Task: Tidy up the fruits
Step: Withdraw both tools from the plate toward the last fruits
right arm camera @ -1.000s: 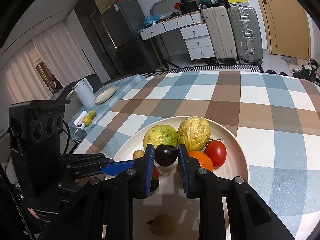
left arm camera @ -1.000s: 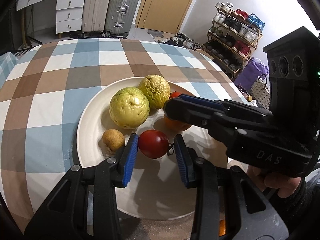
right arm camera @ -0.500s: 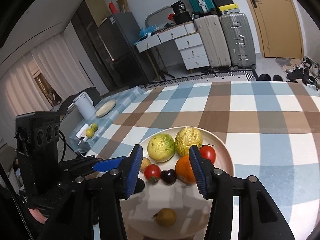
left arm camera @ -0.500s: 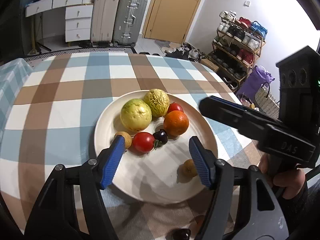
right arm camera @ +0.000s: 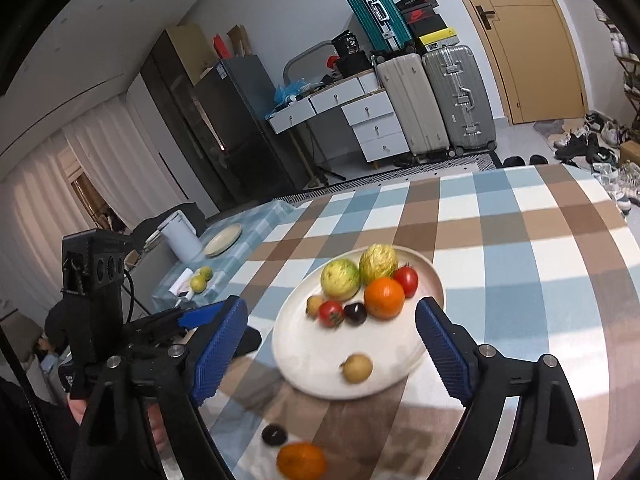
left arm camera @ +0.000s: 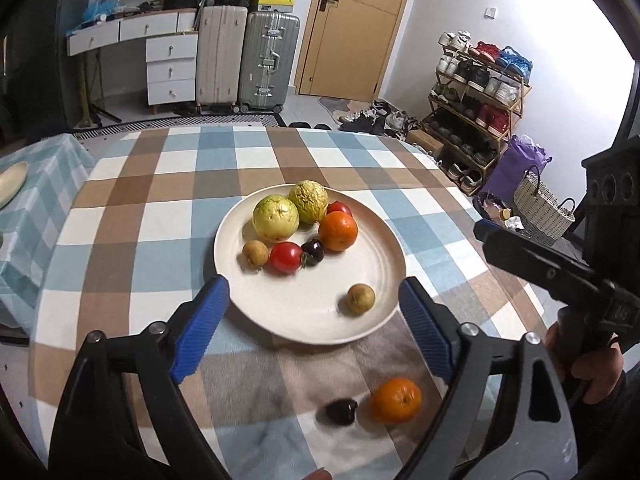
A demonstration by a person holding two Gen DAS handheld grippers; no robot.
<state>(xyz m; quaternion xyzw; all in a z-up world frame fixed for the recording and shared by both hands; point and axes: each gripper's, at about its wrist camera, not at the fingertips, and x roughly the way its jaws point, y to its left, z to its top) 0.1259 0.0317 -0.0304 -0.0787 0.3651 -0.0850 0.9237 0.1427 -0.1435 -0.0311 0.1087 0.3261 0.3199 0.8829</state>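
A cream plate [left arm camera: 376, 280] [right arm camera: 304, 368] sits on the checkered table. On it lie two yellow-green guavas [left arm camera: 276, 218], an orange [left arm camera: 338, 230], two red tomatoes [left arm camera: 286, 257], a dark plum [left arm camera: 313, 251] and two small brown fruits [left arm camera: 361, 299]. On the cloth near me lie a second orange [left arm camera: 397, 400] [right arm camera: 301, 460] and a dark plum [left arm camera: 341, 412] [right arm camera: 274, 435]. My left gripper [left arm camera: 314, 328] is open and empty, above the plate's near rim. My right gripper [right arm camera: 330, 352] is open and empty, also back from the plate.
The round table [left arm camera: 120, 240] drops off at right toward a shoe rack [left arm camera: 480, 92] and basket [left arm camera: 540, 208]. A side table [right arm camera: 224, 256] at left holds a plate, kettle and small green fruits. Suitcases [left arm camera: 244, 60] and drawers stand behind.
Both grippers opened wide and pulled back and up from the plate. The right one let go of the dark plum beside the tomato; the left drew away from the tomato.
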